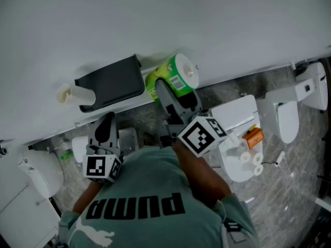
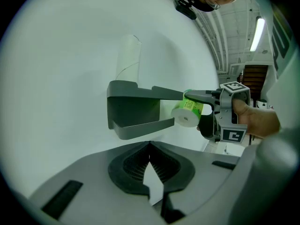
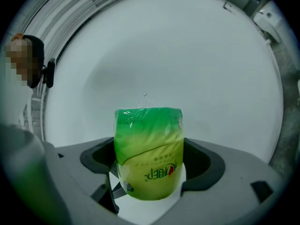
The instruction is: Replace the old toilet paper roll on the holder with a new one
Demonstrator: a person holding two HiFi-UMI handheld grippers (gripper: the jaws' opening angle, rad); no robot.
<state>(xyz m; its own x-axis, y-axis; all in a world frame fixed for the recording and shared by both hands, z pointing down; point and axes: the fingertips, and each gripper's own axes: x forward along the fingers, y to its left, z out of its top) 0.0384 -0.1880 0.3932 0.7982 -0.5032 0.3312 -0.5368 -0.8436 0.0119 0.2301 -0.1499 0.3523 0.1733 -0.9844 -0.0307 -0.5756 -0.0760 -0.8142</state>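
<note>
A dark grey holder (image 1: 111, 82) hangs on the white wall. The bare cardboard tube (image 1: 70, 93) of the old roll stands at its top end. In the left gripper view the tube (image 2: 129, 57) rises above the holder (image 2: 136, 114). My right gripper (image 1: 173, 89) is shut on a new roll in green wrap (image 1: 178, 75), held just to the right of the holder. That roll (image 3: 149, 149) fills the right gripper view between my right gripper (image 3: 149, 177) jaws. My left gripper (image 1: 107, 122) hangs below the holder, apart from it; its jaws (image 2: 150, 146) meet with nothing between them.
A white toilet (image 1: 289, 112) stands at the right. On a white cistern lid (image 1: 235, 115) beside it lie spare rolls (image 1: 251, 159) and an orange object (image 1: 254, 137). Another toilet (image 1: 36, 172) is at the left. The floor is grey stone.
</note>
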